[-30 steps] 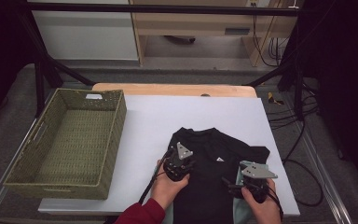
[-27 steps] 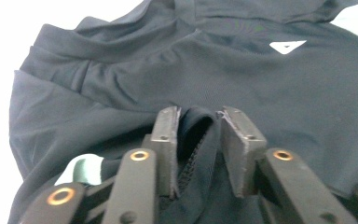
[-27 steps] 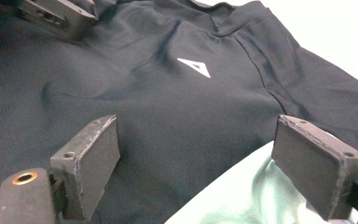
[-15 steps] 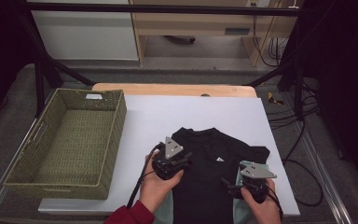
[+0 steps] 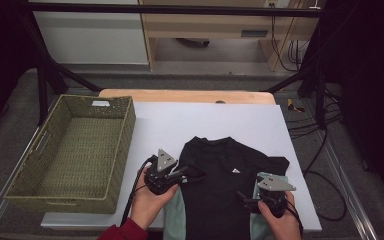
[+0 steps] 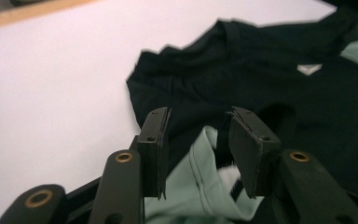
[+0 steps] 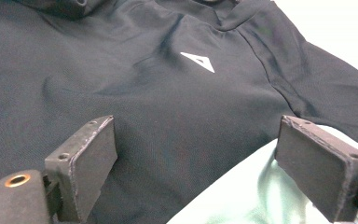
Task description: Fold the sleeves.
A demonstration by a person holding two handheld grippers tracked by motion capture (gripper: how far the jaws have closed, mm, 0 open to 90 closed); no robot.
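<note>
Black shirt (image 6: pixel 279 79) ahead of left claw (image 6: pixel 196 140) — jaws apart.

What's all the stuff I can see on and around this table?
Shirt: one, black with a small white mark on the chest, flat at the table's near edge.
Garment: one, mint green, under the black shirt, showing at both sides.
Basket: one, green woven, on the table's left.
Table: one, white top, wooden far edge.
Left claw: black, open, at the shirt's left sleeve.
Right claw: black, open, at the shirt's right side.
</note>
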